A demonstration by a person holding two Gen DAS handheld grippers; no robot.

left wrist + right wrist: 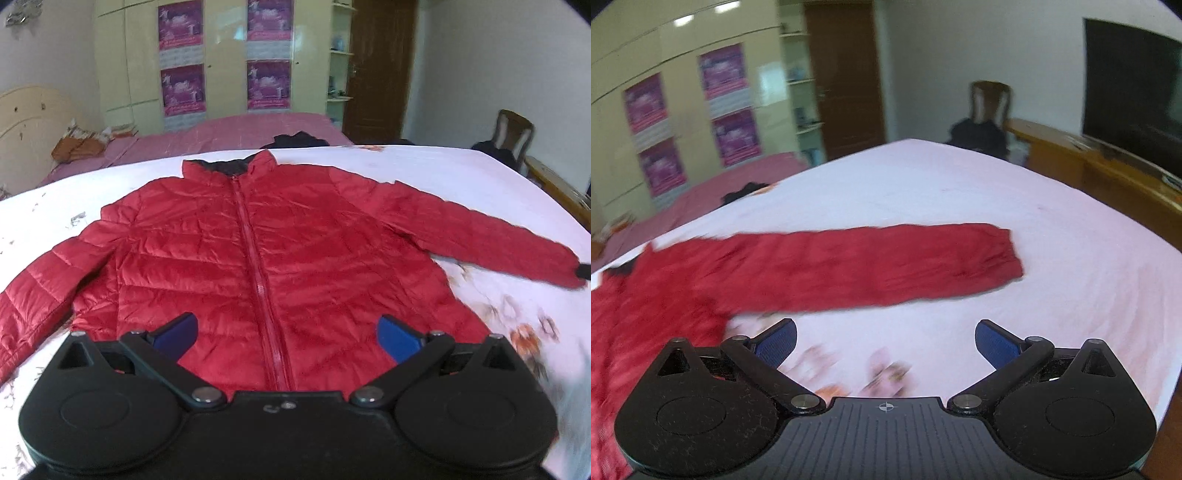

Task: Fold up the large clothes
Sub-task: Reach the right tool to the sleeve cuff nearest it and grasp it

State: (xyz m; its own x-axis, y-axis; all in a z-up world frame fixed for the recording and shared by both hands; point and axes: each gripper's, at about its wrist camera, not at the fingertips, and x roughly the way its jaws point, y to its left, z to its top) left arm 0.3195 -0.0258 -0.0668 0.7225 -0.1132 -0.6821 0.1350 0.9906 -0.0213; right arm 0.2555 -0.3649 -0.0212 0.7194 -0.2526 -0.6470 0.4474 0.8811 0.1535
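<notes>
Two grippers hang over a bed, both with their blue pads spread wide and nothing between them. The left gripper (286, 334) sits low above the hem of a red puffer jacket (258, 266), its pads (177, 334) standing on either side of the closed zip (258, 273), apart from the fabric as far as the view shows. The right gripper (885, 343) is over bare sheet just beside the jacket's body, with blurred flower print under its jaws.

The jacket lies front up and flat on the white floral sheet (461, 173), zipped to the neck. Its hem is nearest the left camera and its dark-lined collar (229, 166) is farthest. Both sleeves are spread outward. The sleeve on the right of the left view (480, 236) reaches toward the bed's edge and ends in a dark cuff. In the right wrist view that same sleeve (871, 262) stretches straight across the sheet, ahead of the open jaws and not touching them.

Beyond the sheet is a second bed with a pink cover (240, 136), and a dark garment (299, 140) lies at its near edge. Farther back stands a pale wardrobe (229, 62) with purple posters, then a brown door (380, 66). A wooden chair (990, 103), a low wooden cabinet (1100, 166) and a dark television (1134, 96) stand to the right.
</notes>
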